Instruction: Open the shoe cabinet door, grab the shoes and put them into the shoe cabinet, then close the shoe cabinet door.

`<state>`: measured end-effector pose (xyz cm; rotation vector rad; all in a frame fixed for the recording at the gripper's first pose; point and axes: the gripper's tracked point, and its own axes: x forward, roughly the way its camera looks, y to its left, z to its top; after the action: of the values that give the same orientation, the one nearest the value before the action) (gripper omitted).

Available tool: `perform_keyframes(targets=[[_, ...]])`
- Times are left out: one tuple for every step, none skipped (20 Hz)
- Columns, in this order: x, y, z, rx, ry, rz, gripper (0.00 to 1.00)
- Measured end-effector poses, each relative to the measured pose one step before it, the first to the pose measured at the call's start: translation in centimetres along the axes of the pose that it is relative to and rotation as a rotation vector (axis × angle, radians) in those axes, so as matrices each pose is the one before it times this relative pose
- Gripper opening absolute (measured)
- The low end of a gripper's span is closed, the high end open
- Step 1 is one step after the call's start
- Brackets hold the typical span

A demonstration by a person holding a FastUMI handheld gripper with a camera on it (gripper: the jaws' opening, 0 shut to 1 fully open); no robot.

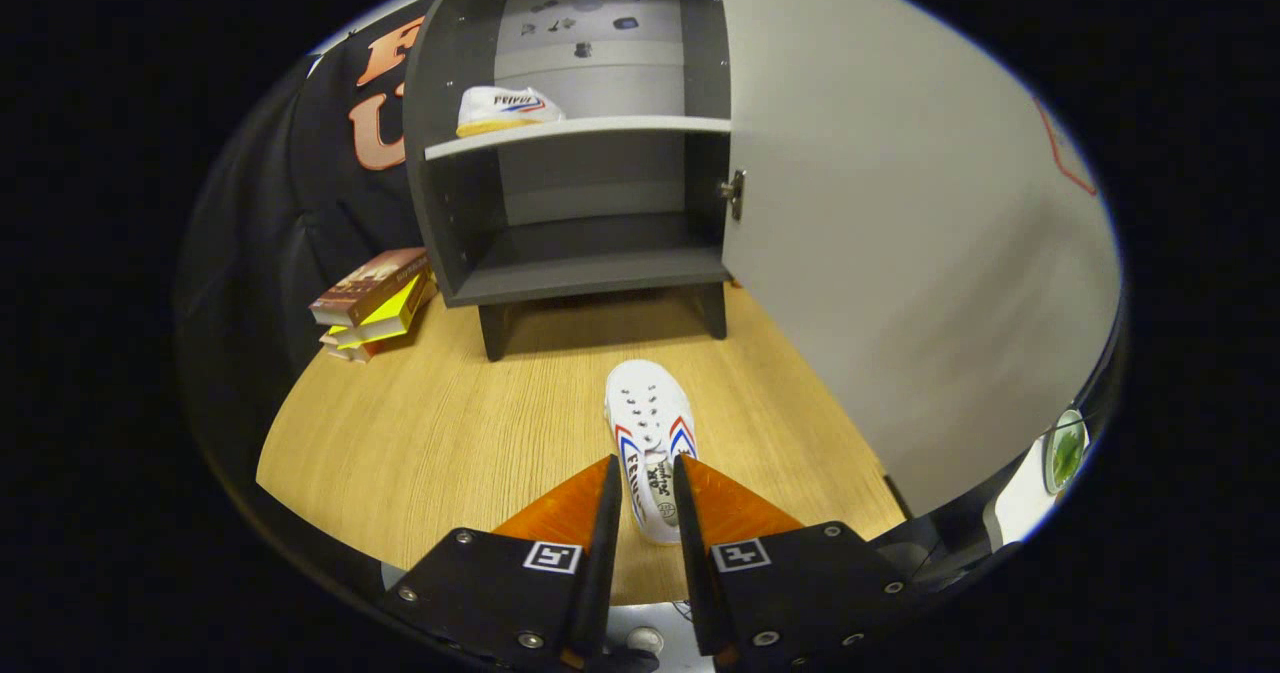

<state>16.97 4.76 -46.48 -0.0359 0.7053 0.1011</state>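
Two white canvas sneakers with red and blue side stripes are in play. One sneaker (505, 111) already sits on the upper shelf (580, 133) of the dark grey shoe cabinet (590, 153), lying side-on near the shelf's left end. The other sneaker (652, 433) lies on the light wood-grain bench (430, 433) in front of the cabinet, toe pointing toward it, its heel end between the fingers (648, 488).

The fingers stand narrowly apart, one on either side of the rear half of the shoe; they look close to its sides, but I cannot tell whether they press on it yet. Lined up along the shoe's length like this, they seem set for a grip across the narrow heel part, which would let the toe lead into the cabinet.

The pale grey cabinet door (900, 233) hangs swung wide to the right on its metal hinge (735, 194), so the opening step looks done, and the lower compartment is free to take the second shoe.

A stack of books (375, 303), brown cover over yellow ones, rests on the bench left of the cabinet, clear of the path.

Printed lettering shows on both shoes, on the side of the shelved one and on the tongue of the near one, but it is too small and warped to read with certainty.
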Motion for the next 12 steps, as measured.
perform_keyframes(targets=[[1.192, 0.506, -1.170, -0.01914, 0.04148, 0.00890, 0.39], [1.029, 0.190, -1.247, -0.01699, 0.04919, 0.00674, 0.40], [0.961, 0.412, -0.810, -0.01312, 0.03374, 0.00381, 0.42], [0.921, 0.161, -0.332, -0.01247, 0.01843, 0.00104, 0.42], [1.055, 0.220, 0.126, -0.01350, 0.01077, 0.00081, 0.43], [0.788, 0.172, 0.243, -0.01335, 0.00502, 0.00528, 0.43], [0.588, 0.146, 0.250, -0.01155, 0.00957, 0.00110, 0.43], [0.469, 0.304, 0.532, -0.00498, 0.00105, 0.00224, 0.42], [0.277, 0.093, 0.722, -0.01009, -0.01049, -0.00221, 0.42], [0.276, -0.246, 0.858, -0.01699, -0.02045, -0.01240, 0.42], [0.362, -0.401, 0.668, -0.02311, -0.01342, -0.01480, 0.43], [0.361, -0.013, 0.243, -0.02257, -0.00050, 0.00127, 0.43]])
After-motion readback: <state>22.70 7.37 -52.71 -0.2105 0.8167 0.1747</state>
